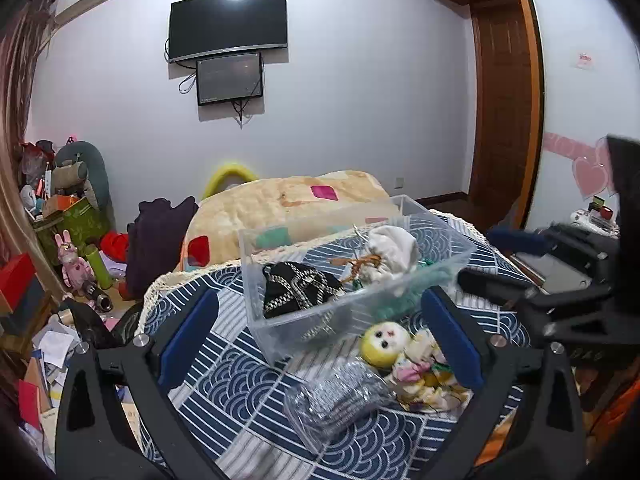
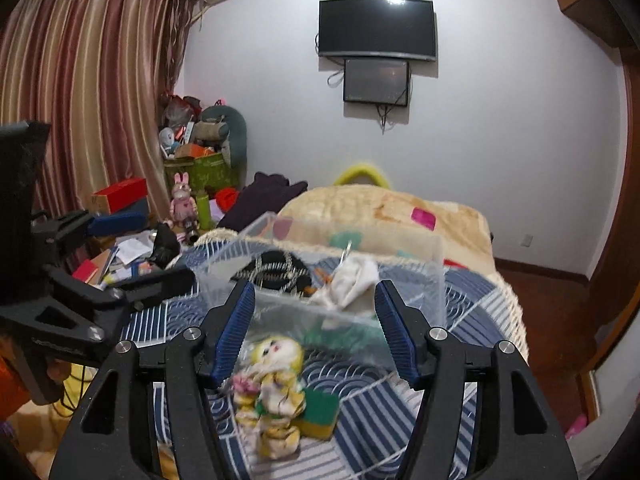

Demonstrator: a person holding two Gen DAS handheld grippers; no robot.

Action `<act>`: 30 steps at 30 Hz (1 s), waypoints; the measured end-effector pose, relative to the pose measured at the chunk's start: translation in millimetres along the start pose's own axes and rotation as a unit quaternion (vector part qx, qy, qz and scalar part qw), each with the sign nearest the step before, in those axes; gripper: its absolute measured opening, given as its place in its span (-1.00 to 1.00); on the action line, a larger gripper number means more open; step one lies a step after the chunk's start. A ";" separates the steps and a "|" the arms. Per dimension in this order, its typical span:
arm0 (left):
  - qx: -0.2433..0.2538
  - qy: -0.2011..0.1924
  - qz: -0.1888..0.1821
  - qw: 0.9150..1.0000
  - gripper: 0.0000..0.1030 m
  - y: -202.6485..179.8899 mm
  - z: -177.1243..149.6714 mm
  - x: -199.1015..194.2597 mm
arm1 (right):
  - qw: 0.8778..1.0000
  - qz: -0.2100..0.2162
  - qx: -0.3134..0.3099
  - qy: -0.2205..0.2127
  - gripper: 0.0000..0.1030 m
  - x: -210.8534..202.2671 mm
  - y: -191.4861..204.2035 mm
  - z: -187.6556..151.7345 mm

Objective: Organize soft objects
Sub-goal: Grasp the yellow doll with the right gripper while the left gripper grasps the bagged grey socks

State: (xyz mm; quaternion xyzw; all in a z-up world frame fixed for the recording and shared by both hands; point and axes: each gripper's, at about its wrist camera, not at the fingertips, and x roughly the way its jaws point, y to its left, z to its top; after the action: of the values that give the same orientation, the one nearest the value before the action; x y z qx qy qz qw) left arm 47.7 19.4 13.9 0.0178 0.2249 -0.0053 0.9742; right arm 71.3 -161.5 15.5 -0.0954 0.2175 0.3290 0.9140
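Both tongs, left point(image 1: 320, 336) and right point(image 2: 314, 330), are hanging wide open and gripping nothing, near a doll point(image 2: 276, 392) lying before a clear bin point(image 1: 352, 276) on the bed point(image 1: 224, 376).

Clear bin point(image 2: 400, 280) just behind doll point(image 2: 276, 384)

Both grippers, left gripper point(image 1: 320, 332) and right gripper point(image 2: 316, 328), are black plastic with blue ridged pads point(image 2: 234, 334) and shiny silver screws point(image 2: 438, 333).
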 end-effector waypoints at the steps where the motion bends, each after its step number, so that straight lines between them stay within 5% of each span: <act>1: -0.002 0.002 -0.002 1.000 0.99 -0.5 -3.7 -0.4 | 1.000 0.003 0.002 0.005 0.14 -0.1 0.2 -5.7; 17: -0.031 0.091 0.016 0.995 0.99 16.0 -71.5 42.7 | 0.996 0.035 0.012 0.086 0.11 40.5 15.0 -53.0; 21: -0.034 0.110 0.005 0.993 0.99 15.3 -80.2 54.3 | 0.994 0.045 0.019 0.096 -0.45 46.4 14.8 -58.5; 30: -0.019 0.114 -0.001 0.993 1.00 7.5 -81.7 70.1 | 0.999 0.020 0.005 0.048 -0.65 20.1 10.1 -46.8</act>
State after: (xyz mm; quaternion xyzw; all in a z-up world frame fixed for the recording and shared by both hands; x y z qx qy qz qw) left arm 75.1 29.8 -90.0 -0.0009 0.3345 0.0003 0.9424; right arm 63.0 -157.4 -35.6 -0.1020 0.2652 0.3408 0.8962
